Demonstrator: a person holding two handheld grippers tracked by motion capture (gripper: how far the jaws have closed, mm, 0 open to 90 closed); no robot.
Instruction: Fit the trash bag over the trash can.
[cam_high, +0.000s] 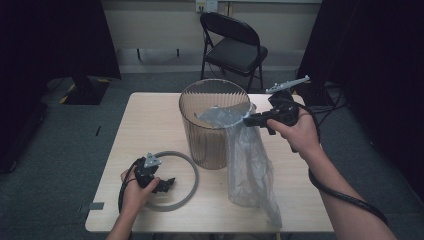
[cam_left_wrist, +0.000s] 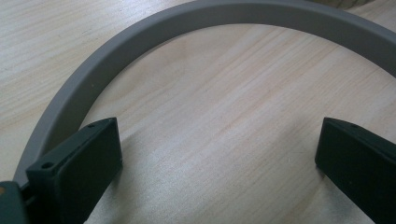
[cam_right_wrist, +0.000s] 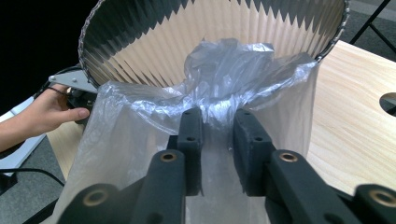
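At bin (cam_high: 215, 122) rim, right tongs (cam_right_wrist: 218, 122) clenched thin bag (cam_high: 247, 160); film might tear or slip. Left tongs (cam_left_wrist: 219, 154) released over ring (cam_left_wrist: 140, 42).

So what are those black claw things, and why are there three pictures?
A person sits at a pale wooden table and holds a black grabbing tool in each hand. One picture looks down from above. The other two come from small cameras riding on the tools, looking along their fingers.

The right gripper pinches a thin, clear plastic bag at its top edge, which drapes over the rim of a see-through brown ribbed bin. The rest of the bag hangs down outside the bin onto the table.

The left gripper rests on the table with its fingers wide apart, holding nothing. It sits by a flat grey ring lying on the table.
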